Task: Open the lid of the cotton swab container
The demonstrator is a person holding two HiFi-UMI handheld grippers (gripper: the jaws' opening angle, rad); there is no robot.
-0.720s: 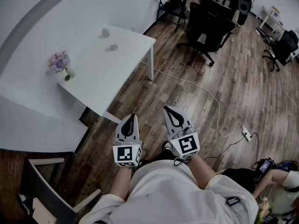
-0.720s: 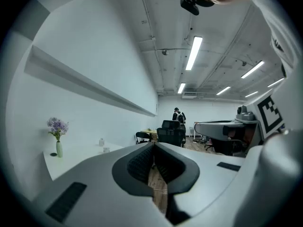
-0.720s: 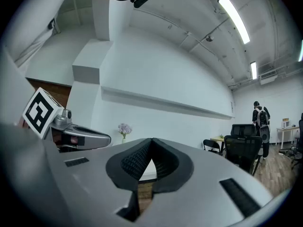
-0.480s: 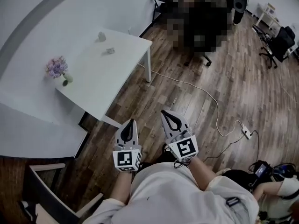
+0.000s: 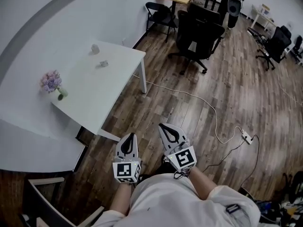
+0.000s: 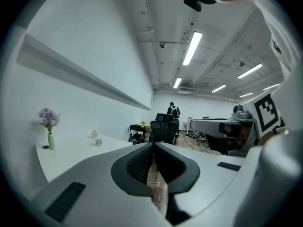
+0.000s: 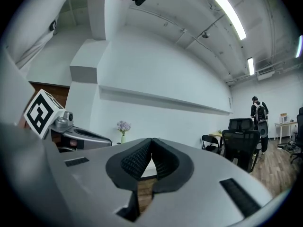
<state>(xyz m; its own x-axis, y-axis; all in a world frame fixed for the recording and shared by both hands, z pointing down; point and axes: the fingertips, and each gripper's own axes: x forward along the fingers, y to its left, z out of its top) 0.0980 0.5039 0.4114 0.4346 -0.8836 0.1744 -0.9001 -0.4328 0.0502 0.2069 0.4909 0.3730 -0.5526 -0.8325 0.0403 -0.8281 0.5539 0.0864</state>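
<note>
Both claws are held close to the person's body, over the wood floor point(image 5: 227, 93) & well apart from the white bench point(image 5: 90, 91). L claw point(image 5: 129, 136) is seen fully closed, pads pressed together, nothing btwn them. R claw point(image 5: 163, 126) is likewise closed & empty. Two small items are set near each other on the far part of the bench: a taller jar point(image 5: 95, 48) & a lower pot point(image 5: 102, 64). Which of them holds the cotton swabs can't be told at this size. A vase w/ purple flowers point(image 5: 51, 82) is stood by the bench's wall-side edge. A white cable point(image 5: 208, 109) is laid across the floor.
</note>
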